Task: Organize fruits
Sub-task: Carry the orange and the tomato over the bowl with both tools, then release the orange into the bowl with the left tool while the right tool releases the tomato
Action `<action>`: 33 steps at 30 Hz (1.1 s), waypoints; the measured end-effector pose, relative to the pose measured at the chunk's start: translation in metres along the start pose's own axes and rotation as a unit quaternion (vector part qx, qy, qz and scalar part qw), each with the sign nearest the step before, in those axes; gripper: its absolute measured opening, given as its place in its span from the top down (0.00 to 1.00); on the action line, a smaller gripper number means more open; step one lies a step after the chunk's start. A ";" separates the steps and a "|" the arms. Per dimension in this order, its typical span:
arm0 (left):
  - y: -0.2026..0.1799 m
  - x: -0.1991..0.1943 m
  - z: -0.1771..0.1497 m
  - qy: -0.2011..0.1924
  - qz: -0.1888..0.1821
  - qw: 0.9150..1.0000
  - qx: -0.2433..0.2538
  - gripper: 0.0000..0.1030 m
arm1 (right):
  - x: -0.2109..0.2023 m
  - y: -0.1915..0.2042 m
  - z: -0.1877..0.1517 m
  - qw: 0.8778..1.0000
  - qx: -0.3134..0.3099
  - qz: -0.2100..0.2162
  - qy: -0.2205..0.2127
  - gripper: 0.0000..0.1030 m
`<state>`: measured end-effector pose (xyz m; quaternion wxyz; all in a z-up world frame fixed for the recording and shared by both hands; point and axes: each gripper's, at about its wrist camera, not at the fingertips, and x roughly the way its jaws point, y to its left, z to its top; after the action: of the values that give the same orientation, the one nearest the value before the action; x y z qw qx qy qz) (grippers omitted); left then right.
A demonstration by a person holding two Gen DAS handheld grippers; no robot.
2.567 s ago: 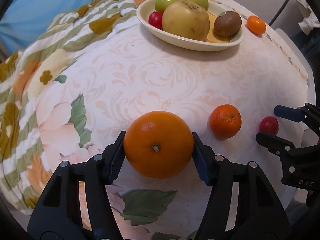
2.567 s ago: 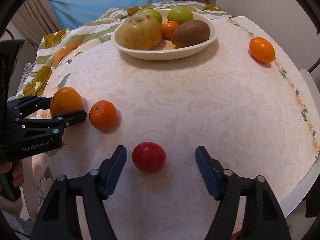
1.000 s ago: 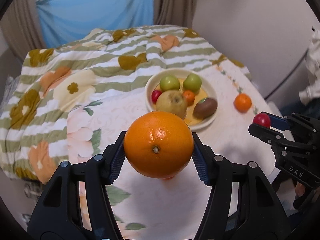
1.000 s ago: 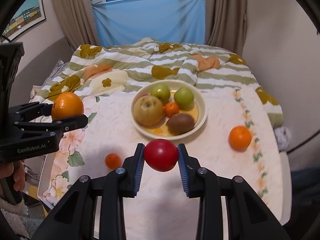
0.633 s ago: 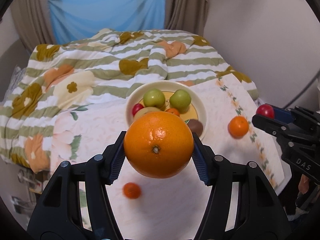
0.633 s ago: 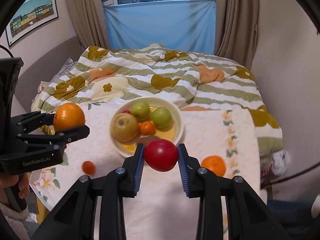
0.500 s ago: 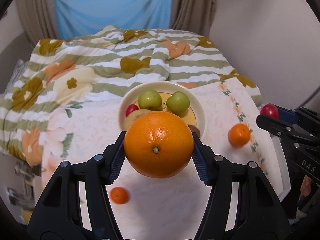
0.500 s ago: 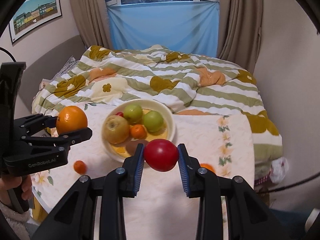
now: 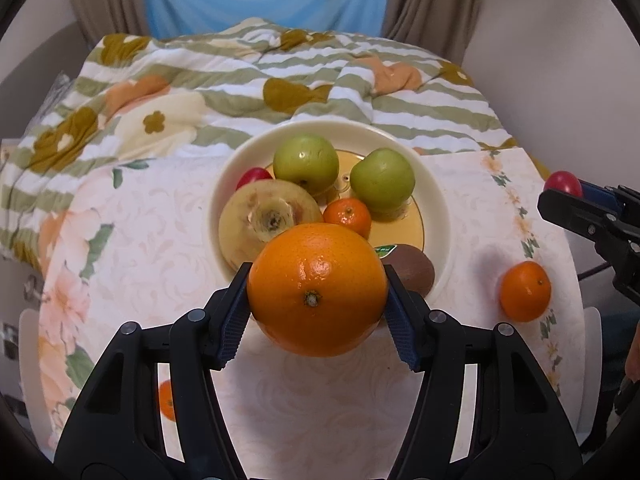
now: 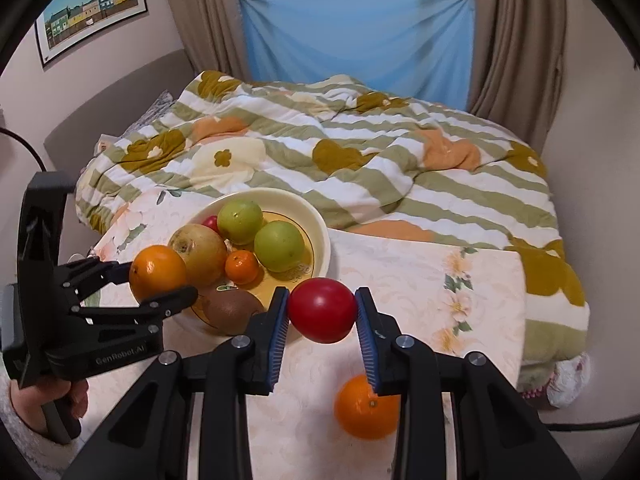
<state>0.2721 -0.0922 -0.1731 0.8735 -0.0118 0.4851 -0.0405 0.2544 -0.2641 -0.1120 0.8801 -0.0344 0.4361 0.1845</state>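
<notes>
two claws grip fruit above the bowl (image 9: 434, 200): left claw (image 9: 318, 290) an orange (image 9: 317, 289), right claw (image 10: 322, 310) a red fruit (image 10: 322, 309)

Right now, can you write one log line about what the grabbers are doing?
left gripper: shut on big orange | right gripper: shut on red fruit | both near bowl

Both fruits have left the worktop (image 9: 460, 380): the left gripper (image 9: 318, 300) has lifted the large orange (image 9: 317, 289) and carried it over the near rim of the bowl (image 9: 438, 216), while the right gripper (image 10: 322, 312), earlier open around the red fruit (image 10: 322, 309), now clamps it near the bowl's right side.
</notes>
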 end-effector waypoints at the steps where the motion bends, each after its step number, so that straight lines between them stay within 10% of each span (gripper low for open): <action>1: 0.000 0.003 -0.001 0.002 0.003 1.000 -0.003 0.34 | 0.003 -0.001 0.000 1.000 -0.002 0.004 0.001 0.70; 5: 0.002 0.006 -0.001 -0.009 0.002 1.000 -0.019 0.30 | 0.010 -0.003 0.001 1.000 -0.007 0.014 0.005 0.70; 8: 0.002 0.002 0.002 -0.020 0.012 0.999 -0.022 0.00 | 0.012 -0.005 0.002 1.000 -0.008 0.018 0.006 0.70; 33: 0.037 -0.062 -0.003 -0.018 0.060 0.997 -0.037 0.00 | 0.038 0.020 0.018 0.997 0.004 0.064 0.032 0.70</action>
<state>0.2393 -0.0500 -0.1240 0.8819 -0.0154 0.4702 0.0302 0.2823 -0.2305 -0.1287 0.8523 -0.0092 0.4661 0.2373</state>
